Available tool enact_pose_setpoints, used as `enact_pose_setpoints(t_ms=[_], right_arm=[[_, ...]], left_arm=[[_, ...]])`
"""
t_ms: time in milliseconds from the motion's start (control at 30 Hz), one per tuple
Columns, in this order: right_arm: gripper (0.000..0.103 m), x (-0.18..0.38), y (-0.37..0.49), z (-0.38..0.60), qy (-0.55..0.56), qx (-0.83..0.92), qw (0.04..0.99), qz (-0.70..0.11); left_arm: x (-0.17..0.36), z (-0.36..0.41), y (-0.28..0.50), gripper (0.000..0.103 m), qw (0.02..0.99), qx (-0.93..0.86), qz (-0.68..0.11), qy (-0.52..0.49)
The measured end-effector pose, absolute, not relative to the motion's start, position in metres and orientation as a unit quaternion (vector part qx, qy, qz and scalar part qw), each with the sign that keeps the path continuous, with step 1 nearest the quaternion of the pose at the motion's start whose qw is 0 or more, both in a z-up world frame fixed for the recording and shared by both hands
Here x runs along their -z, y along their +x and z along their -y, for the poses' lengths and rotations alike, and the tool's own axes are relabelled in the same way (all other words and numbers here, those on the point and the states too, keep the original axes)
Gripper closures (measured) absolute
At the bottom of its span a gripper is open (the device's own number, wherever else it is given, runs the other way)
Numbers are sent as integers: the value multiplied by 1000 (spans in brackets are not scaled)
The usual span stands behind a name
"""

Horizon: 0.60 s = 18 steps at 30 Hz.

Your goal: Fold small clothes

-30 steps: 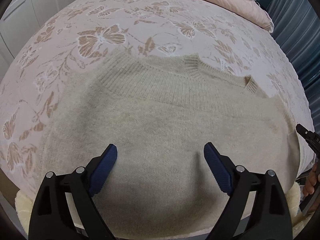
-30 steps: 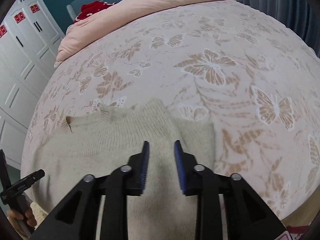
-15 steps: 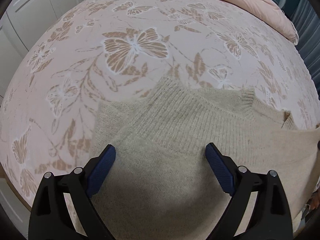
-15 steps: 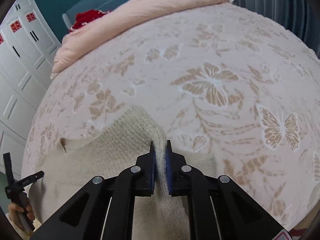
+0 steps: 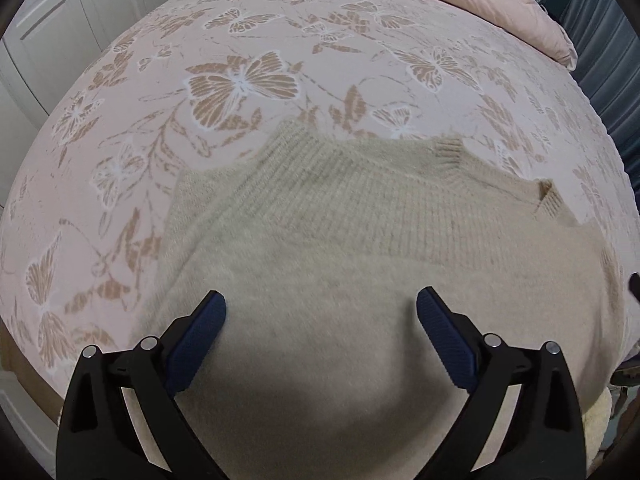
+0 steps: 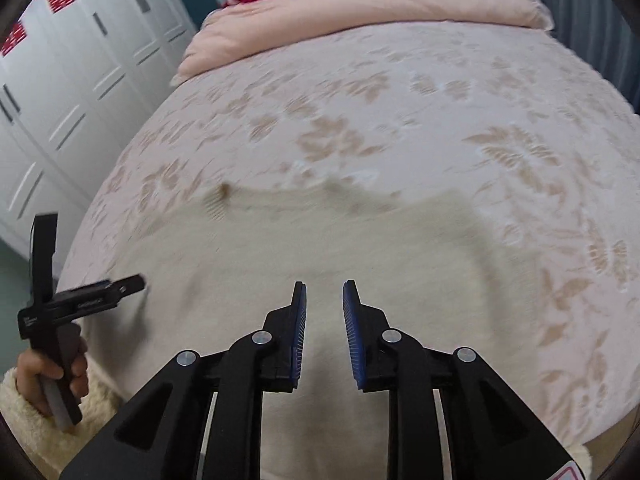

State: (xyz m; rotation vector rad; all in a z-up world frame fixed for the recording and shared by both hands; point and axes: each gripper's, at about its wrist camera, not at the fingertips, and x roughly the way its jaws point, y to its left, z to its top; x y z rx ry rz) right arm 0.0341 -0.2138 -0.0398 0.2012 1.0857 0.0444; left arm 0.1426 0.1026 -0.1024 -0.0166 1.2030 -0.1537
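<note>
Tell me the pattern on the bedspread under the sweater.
Tan butterflies and leafy sprigs on pale pink bedspread, sharpest in the left wrist view.

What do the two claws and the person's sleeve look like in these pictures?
Both the left claw and the right claw have black angular plastic arms with round silver rivets and dark blue ribbed pads. In the right wrist view, a hand grips a black handle, and the sleeve is cream and fluffy.
</note>
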Motion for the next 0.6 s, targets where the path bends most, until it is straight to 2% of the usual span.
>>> enact_pose_setpoints(t_ms=[100, 133, 200, 333, 467, 500, 533, 600], right_arm=[[81, 94, 35, 171, 49, -47, 810, -582], [81, 100, 32, 164, 33, -37, 818, -574], [81, 88, 28, 158, 19, -32, 823, -566], [82, 51, 6, 195, 95, -14, 842, -531], [82, 62, -25, 249, 67, 95, 827, -550], [83, 73, -31, 262, 59, 122, 812, -568], [93, 79, -38, 272, 70, 125, 804, -577], [93, 73, -49, 284, 112, 115, 810, -564]], left_arm=[[102, -96, 118, 9, 817, 87, -570, -7], [104, -93, 110, 9, 813, 94, -575, -6], [110, -89, 98, 9, 806, 102, -583, 10], [114, -90, 83, 8, 812, 109, -573, 29], [117, -94, 84, 6, 810, 107, -576, 14], [117, -93, 85, 6, 811, 106, -576, 16], [118, -91, 84, 6, 811, 105, -575, 19], [119, -89, 83, 5, 813, 105, -573, 24]])
